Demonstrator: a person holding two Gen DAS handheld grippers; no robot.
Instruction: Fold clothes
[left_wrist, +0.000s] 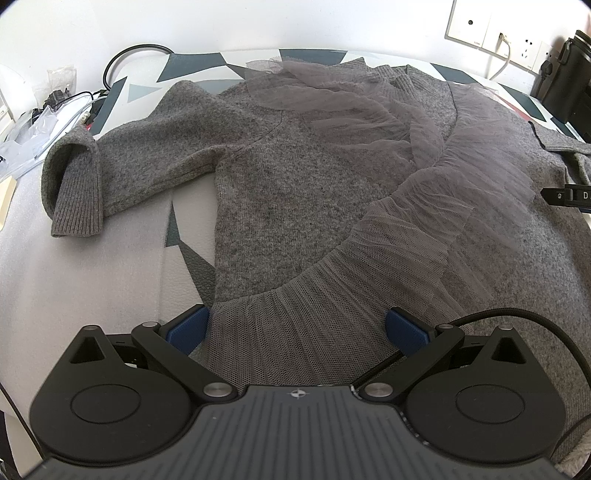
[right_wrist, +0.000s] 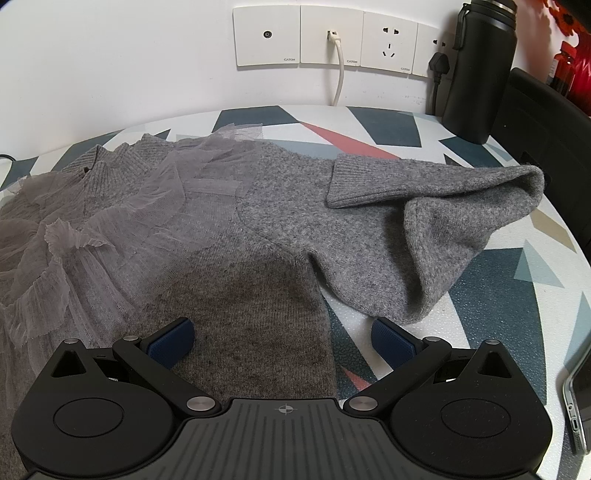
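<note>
Two tools hang over one grey knit sweater (left_wrist: 280, 192) spread flat on a surface (right_wrist: 491, 306) covered in a geometric pattern. The left tool (left_wrist: 297, 326) has its blue pads (left_wrist: 188, 328) spread wide, with nothing between them; the sweater's lower hem and a band of sheer pleated tulle trim (left_wrist: 369, 266) lie directly beneath and ahead of it. Ahead and to its left, one sleeve (left_wrist: 122, 166) stretches outward, cuff turned up. The right tool (right_wrist: 282, 338) is likewise wide apart and empty, poised over the sweater's side edge, one pad above knit and the other above bare surface. Ahead and to its right, the other sleeve (right_wrist: 424, 229) is doubled back on itself. Beyond it stand wall sockets (right_wrist: 332, 37) and a black bottle (right_wrist: 476, 74).
</note>
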